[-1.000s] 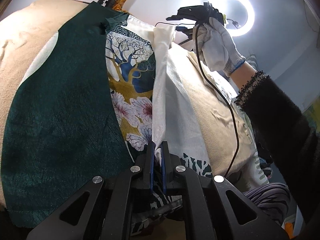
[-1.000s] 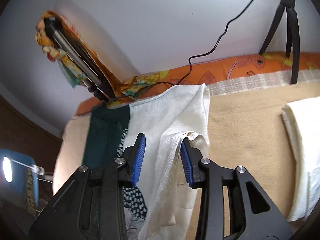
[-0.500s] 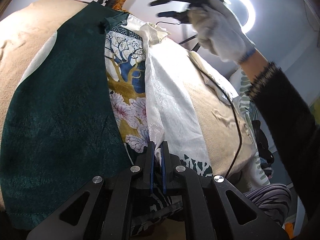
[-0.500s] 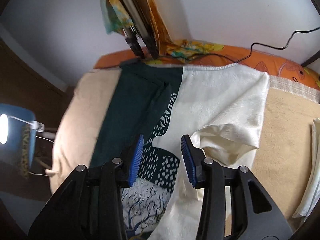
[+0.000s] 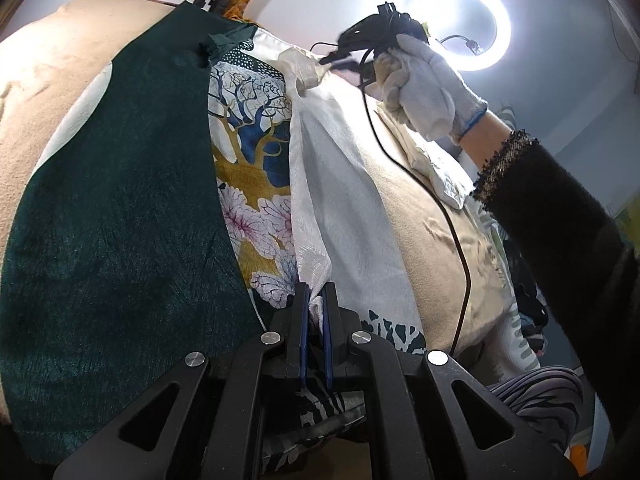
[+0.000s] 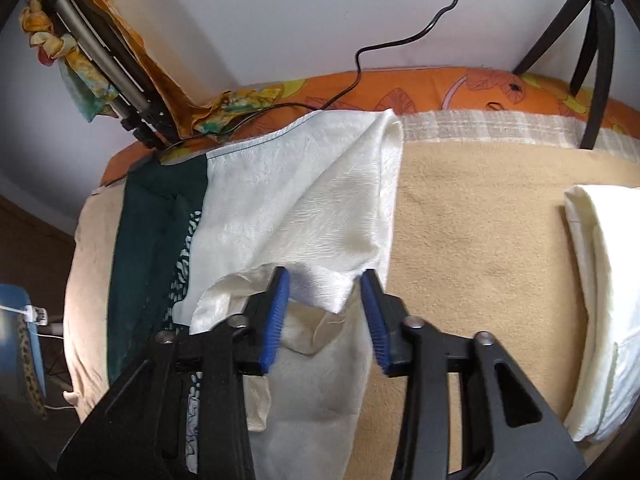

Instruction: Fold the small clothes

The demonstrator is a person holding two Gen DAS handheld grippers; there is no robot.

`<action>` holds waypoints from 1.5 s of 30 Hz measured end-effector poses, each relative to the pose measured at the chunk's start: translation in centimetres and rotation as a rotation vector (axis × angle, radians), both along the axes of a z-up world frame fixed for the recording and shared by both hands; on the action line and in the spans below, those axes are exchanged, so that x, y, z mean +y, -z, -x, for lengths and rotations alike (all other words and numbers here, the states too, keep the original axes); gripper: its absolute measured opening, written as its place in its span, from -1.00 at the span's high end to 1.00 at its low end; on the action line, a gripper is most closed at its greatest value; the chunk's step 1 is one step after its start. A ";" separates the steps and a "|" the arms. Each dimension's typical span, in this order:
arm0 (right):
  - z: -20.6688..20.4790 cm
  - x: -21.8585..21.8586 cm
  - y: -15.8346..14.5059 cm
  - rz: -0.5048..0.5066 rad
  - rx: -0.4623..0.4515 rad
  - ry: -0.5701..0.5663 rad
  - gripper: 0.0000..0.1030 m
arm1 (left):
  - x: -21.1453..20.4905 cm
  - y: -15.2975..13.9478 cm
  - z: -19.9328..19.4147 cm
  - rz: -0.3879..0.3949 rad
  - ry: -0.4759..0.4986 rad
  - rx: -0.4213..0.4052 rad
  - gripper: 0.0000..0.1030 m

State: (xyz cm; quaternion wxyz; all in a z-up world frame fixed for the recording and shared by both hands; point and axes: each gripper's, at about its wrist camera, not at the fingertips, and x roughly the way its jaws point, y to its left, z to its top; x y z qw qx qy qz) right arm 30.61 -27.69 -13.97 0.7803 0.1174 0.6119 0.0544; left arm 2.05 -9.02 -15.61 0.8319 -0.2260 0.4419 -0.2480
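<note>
A cloth with a dark green side [image 5: 120,208], a tree-and-flower print [image 5: 252,152] and a white underside [image 5: 344,184] lies on the beige blanket [image 5: 432,208]. My left gripper [image 5: 315,304] is shut on the near white edge of the cloth. My right gripper [image 6: 325,300] is open, its blue pads either side of the folded-over far white corner [image 6: 320,216]. It also shows in the left wrist view [image 5: 340,56], held by a white-gloved hand at that far corner.
A folded white cloth [image 6: 604,280] lies at the right on the blanket. An orange floral sheet [image 6: 460,88] edges the far side. A folded tripod [image 6: 104,56], tripod legs [image 6: 592,40], a cable [image 5: 448,216] and a ring light [image 5: 460,28] stand around.
My right gripper swung left over the cloth and came back to the folded white corner, staying open. My left gripper kept its hold and barely moved.
</note>
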 end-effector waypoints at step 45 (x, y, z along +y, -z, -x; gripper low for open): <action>30.5 1.0 -7.4 -0.033 0.050 -0.159 0.02 | 3.9 -3.5 3.8 -0.070 -0.004 -0.073 0.78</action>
